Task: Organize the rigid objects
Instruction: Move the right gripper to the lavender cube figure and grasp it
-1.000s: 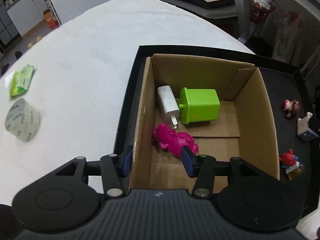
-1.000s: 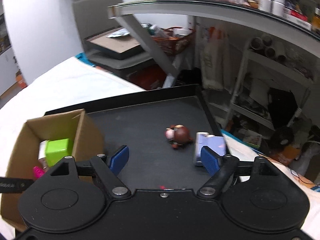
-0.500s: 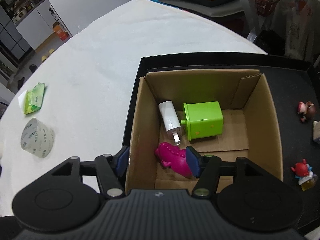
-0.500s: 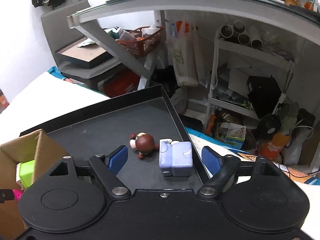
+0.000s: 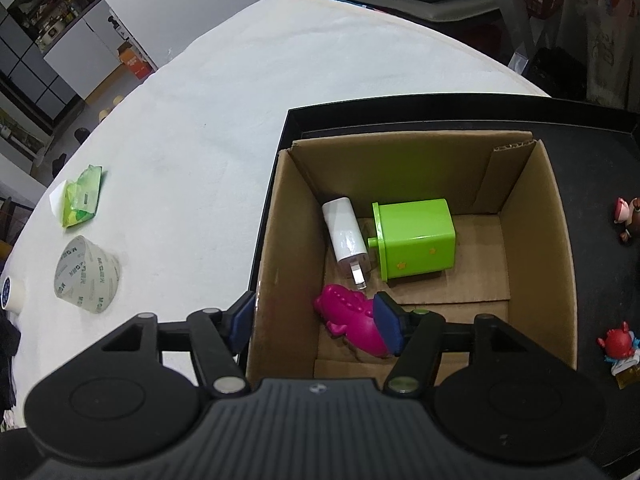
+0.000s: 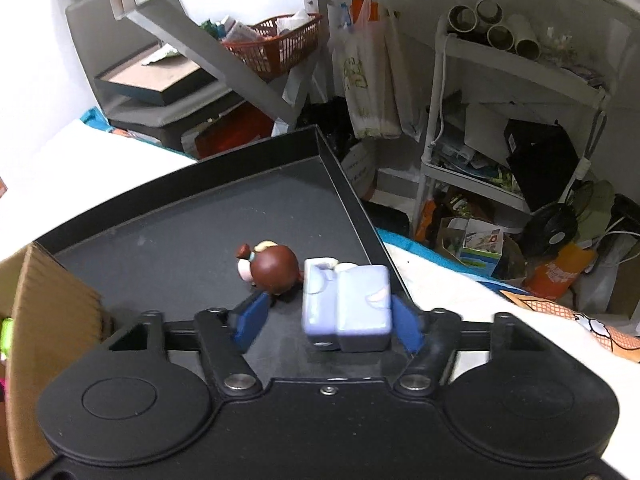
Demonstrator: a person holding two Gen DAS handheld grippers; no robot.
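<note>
A cardboard box (image 5: pixel 532 216) stands in a black tray (image 5: pixel 592 148) and holds a green cube toy (image 5: pixel 416 238), a white charger (image 5: pixel 344 236) and a pink toy (image 5: pixel 352 322). My left gripper (image 5: pixel 316 320) is open and straddles the box's near left wall, over the pink toy. My right gripper (image 6: pixel 326 320) is open around a pale blue block figure (image 6: pixel 346 306), its right finger close beside it. A brown-headed figure (image 6: pixel 272 268) lies just left of the block. A red figure (image 5: pixel 618 346) sits on the tray to the right of the box.
A tape roll (image 5: pixel 86 280) and a green packet (image 5: pixel 82 196) lie on the white table (image 5: pixel 200 140) left of the tray. Beyond the tray's right rim (image 6: pixel 360 208) are cluttered shelves (image 6: pixel 500 120) and a red basket (image 6: pixel 280 40).
My right gripper moved forward and right until the blue block came between its fingers, which narrowed. My left gripper drew back and rose a little over the box.
</note>
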